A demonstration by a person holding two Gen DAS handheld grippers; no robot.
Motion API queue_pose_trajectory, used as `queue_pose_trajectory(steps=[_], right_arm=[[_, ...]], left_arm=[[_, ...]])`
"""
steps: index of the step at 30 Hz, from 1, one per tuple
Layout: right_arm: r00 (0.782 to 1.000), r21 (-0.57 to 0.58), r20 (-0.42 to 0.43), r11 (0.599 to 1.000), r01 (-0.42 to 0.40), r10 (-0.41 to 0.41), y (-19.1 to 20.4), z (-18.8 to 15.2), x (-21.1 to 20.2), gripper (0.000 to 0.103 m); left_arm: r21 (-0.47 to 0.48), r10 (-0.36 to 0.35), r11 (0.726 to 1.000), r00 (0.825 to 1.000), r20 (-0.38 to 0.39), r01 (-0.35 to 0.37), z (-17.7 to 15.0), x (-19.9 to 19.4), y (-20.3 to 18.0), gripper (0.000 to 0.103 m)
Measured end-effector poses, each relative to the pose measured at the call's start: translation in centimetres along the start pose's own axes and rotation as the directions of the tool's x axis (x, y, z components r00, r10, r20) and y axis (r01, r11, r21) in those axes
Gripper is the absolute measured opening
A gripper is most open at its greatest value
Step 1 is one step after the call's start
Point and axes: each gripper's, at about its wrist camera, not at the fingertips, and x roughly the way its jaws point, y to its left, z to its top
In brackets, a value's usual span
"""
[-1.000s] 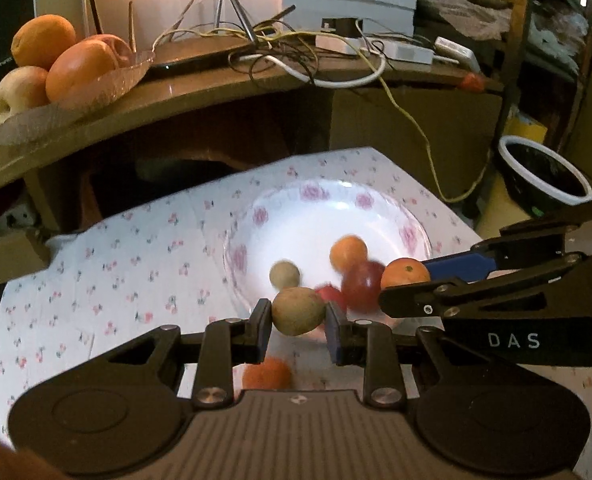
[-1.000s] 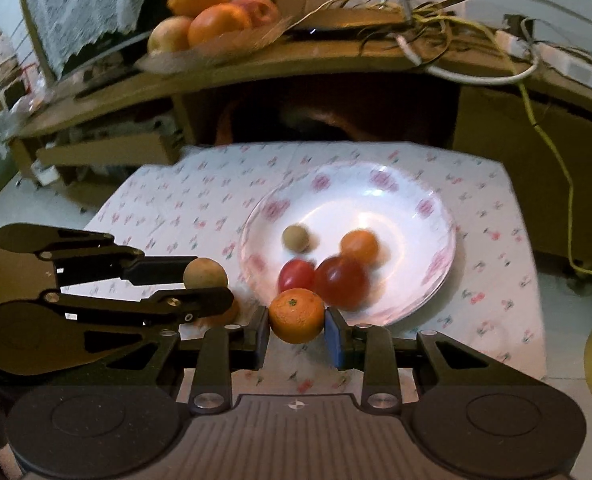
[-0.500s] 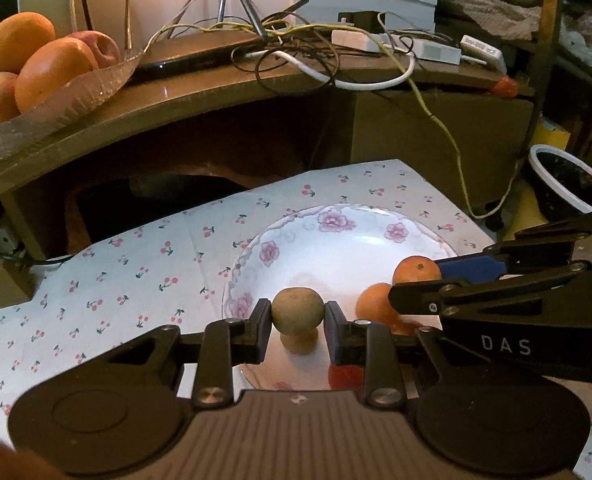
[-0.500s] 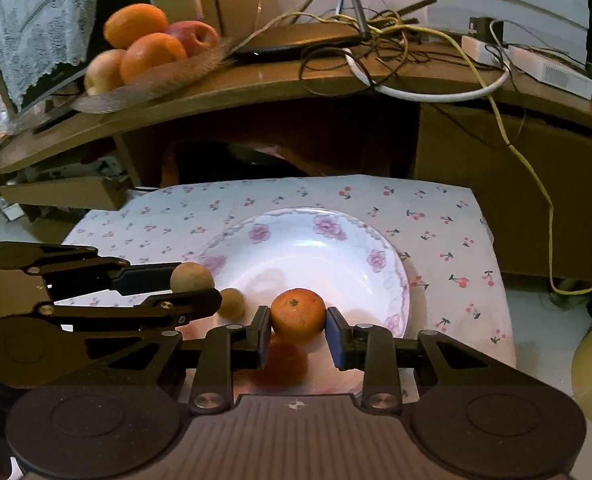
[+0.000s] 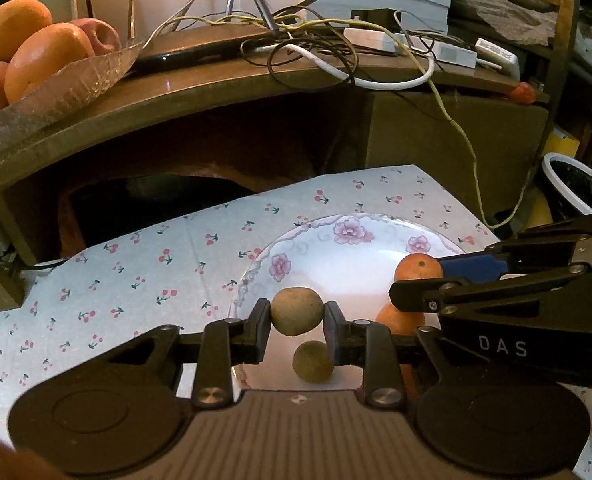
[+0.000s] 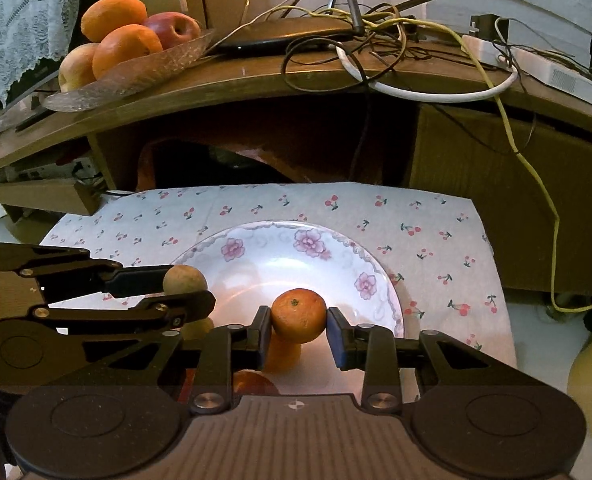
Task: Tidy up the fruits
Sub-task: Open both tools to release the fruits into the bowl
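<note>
Both grippers loaded: left gripper (image 5: 297, 312) pinches brown fruit (image 5: 297, 311), right gripper (image 6: 299, 316) pinches orange (image 6: 298, 314); lower onto bare plate (image 6: 347, 264), release gently.

The right tool (image 6: 299, 330) hides most of a second orange fruit (image 6: 282, 354) and a reddish fruit (image 6: 252, 385); the clear glass fruit dish (image 5: 56, 92) is cut off by the frame edge.

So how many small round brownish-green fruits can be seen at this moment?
2. One brownish-green fruit is clamped in the left gripper above the flowered white plate; the other brownish-green fruit lies on the plate beneath it. More may hide behind the grippers.
</note>
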Motion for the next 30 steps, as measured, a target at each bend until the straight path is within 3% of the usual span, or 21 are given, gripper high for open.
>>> queue_pose_trajectory(steps=[17,30], right_arm=[[1.0,0.01,0.003,1.0,-0.01,0.01,-0.2,0.4,0.5,0.035],[0.999,0.026,0.031,1.0,-0.011,0.01,-0.3,0.6,-0.4,0.039]], left_arm=[[-0.004,0.009,1.0,1.0,-0.002,-0.009,0.1,0.1,0.2,0.034],[-0.031,0.032,0.999,0.999,0.029,-0.031,0.6,-2.0,1.2,0.035]])
